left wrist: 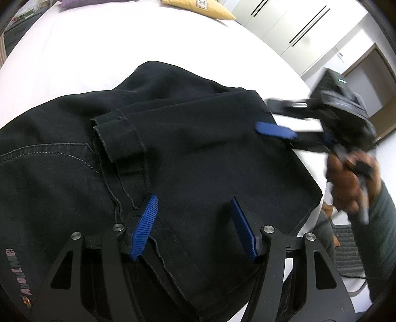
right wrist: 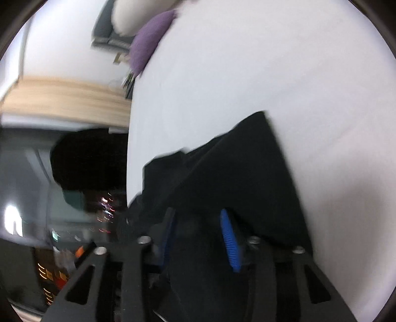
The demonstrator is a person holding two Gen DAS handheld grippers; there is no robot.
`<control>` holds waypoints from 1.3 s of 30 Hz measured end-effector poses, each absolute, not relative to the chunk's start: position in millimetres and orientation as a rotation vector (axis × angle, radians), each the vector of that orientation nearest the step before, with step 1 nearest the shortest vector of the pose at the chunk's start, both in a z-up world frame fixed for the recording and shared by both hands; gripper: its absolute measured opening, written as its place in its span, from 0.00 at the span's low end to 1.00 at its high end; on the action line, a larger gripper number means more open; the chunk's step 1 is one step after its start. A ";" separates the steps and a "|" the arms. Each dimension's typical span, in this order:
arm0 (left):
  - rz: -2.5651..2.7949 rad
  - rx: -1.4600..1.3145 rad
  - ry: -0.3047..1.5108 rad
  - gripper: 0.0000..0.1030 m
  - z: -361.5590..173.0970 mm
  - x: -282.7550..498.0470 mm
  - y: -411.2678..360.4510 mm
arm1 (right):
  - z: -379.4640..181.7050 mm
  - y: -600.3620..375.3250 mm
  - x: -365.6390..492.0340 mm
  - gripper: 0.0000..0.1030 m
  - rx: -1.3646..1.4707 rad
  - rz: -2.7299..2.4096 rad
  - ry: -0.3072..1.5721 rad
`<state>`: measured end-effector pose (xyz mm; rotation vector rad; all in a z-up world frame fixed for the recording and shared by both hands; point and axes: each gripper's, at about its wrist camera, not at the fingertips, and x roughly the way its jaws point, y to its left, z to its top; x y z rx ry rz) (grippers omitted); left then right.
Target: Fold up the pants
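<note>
Black pants lie folded on a white bed, the leg cuffs laid back over the seat near a back pocket. My left gripper is open and empty, hovering just above the folded cloth. My right gripper shows blurred at the pants' right edge in the left wrist view, one blue finger over the cloth. In the right wrist view my right gripper is open with the black pants lying between and beyond its fingers; whether it touches the cloth is unclear.
A yellow pillow and a purple pillow lie at the bed's far side. White wardrobe doors stand behind. The bed edge drops to a dark, cluttered floor area. A wooden board lies beside the bed.
</note>
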<state>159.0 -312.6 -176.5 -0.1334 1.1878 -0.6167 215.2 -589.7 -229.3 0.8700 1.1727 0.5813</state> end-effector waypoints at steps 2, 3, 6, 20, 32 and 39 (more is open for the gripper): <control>-0.613 -0.141 1.182 0.58 -176.4 157.5 -310.9 | -226.6 -577.3 195.1 0.79 0.901 0.638 1.145; -0.612 -0.142 1.180 0.58 -175.5 156.5 -310.2 | -232.6 -571.4 187.1 0.79 0.887 0.629 1.162; -0.602 -0.160 1.172 0.58 -171.7 150.7 -305.0 | -245.2 -574.9 175.3 0.54 0.861 0.565 1.147; -0.386 -0.478 0.930 0.84 -111.8 44.8 -154.7 | -202.7 -512.4 163.5 0.73 0.806 0.601 1.127; -0.185 -0.842 0.963 0.86 -153.3 29.5 -40.6 | -240.3 -415.6 279.6 0.73 0.936 0.729 1.201; -0.190 -0.922 0.945 0.86 -167.4 23.2 -14.9 | -261.2 -435.9 314.8 0.65 1.099 0.654 1.153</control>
